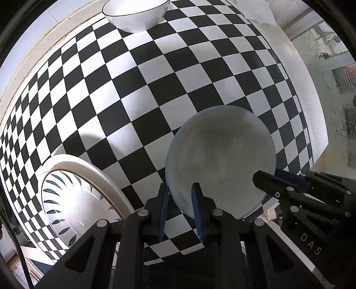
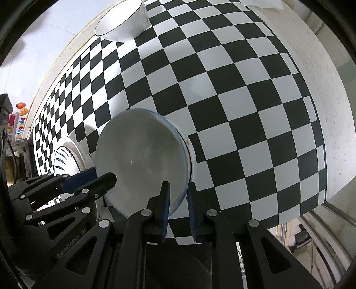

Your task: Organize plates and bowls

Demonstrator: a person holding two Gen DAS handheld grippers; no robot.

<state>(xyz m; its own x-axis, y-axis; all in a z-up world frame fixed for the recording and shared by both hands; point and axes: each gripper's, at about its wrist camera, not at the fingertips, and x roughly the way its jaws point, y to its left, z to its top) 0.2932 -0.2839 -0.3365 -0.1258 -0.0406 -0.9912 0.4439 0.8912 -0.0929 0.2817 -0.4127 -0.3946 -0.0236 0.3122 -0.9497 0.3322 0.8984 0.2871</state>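
A grey bowl with a blue rim (image 1: 220, 160) is held between both grippers above the checkered table. My left gripper (image 1: 180, 195) is shut on its left rim, one finger inside and one outside. My right gripper (image 2: 178, 195) is shut on its right rim, also seen in the left wrist view (image 1: 270, 177). The bowl also shows in the right wrist view (image 2: 142, 160), with the left gripper (image 2: 98, 177) on its far rim. A white plate with blue leaf marks (image 1: 66, 200) lies at the lower left. A white bowl with a dark rim (image 1: 135, 13) stands at the far edge.
The checkered cloth (image 1: 155, 89) covers the table. A white paper sheet (image 1: 255, 11) lies at the far right corner. The table's right edge (image 2: 333, 111) drops off to a glass wall. Colourful items (image 2: 19, 120) stand beyond the left side.
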